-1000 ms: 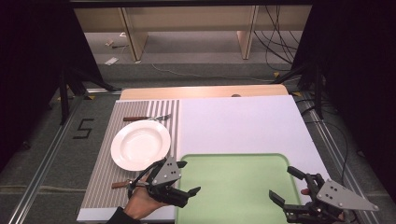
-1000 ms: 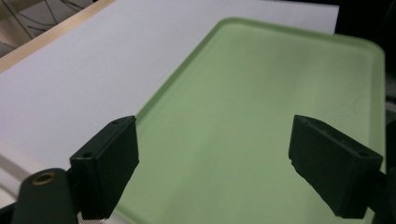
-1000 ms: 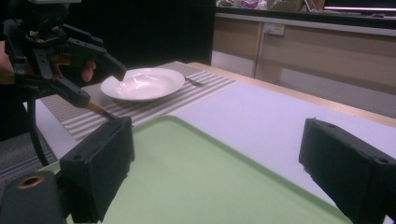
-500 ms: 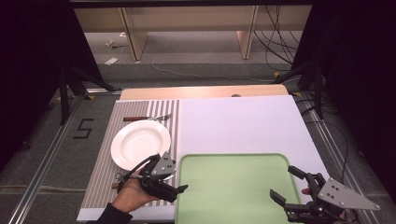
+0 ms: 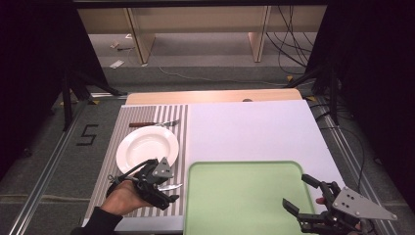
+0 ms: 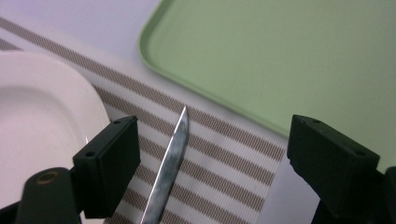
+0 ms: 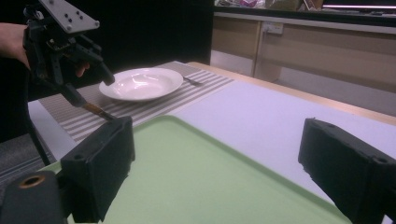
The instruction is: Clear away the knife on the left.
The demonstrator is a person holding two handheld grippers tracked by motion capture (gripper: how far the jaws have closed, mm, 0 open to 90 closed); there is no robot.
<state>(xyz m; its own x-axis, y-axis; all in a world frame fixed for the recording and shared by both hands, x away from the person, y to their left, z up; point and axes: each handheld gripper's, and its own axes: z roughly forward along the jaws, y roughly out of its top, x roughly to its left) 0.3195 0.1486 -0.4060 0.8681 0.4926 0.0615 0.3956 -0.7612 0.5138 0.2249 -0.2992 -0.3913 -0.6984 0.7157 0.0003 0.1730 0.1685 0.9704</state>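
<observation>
Lying flat on the brown-and-white striped placemat (image 6: 219, 154), the silver table knife (image 6: 170, 163) sits between the wide-open jaws of the left gripper (image 6: 212, 163), closer to the jaw on the left of that view and touching neither. Its blade tip points away from the gripper toward the rounded corner of the pale green plastic tray (image 6: 280, 56), which lies beyond the jaws and to their right. The round white ceramic plate (image 6: 37, 121) sits just outside the jaw at the left. In the high view a metal fork with a brown handle (image 5: 154, 124) lies past the plate on the same mat. The right gripper (image 7: 215, 172) hovers over the tray's near corner, jaws spread wide and empty.
</observation>
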